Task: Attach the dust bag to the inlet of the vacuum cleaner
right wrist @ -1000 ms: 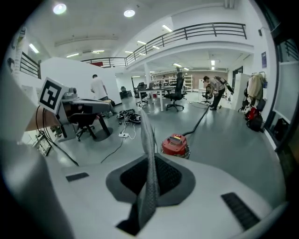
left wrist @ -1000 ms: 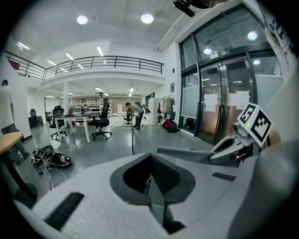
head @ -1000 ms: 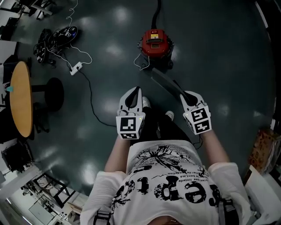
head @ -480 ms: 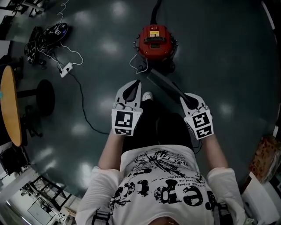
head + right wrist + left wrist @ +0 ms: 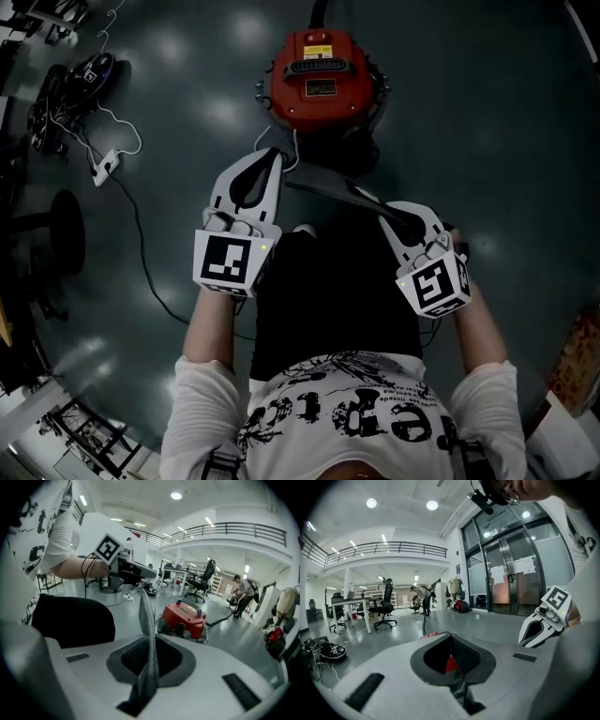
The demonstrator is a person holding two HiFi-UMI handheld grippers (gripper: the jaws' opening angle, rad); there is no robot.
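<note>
Your left gripper (image 5: 269,155) has its jaws closed together. I can't make out any of the bag pinched in them, so treat that hand as free. Its tip sits just short of the near rim of the vacuum cleaner (image 5: 319,70), which makes it the nearer of your two hands to the machine. The vacuum cleaner stands on the floor straight ahead, a little to the right of that tip. Its inlet can't be picked out from here. The dust bag (image 5: 149,639) is a flat grey sheet seen edge-on. Its long axis runs crosswise in front of you, and its free end reaches toward the left tip and the vacuum cleaner's base. Your right gripper (image 5: 386,210) is clamped on the bag's near end and sits farther back.
</note>
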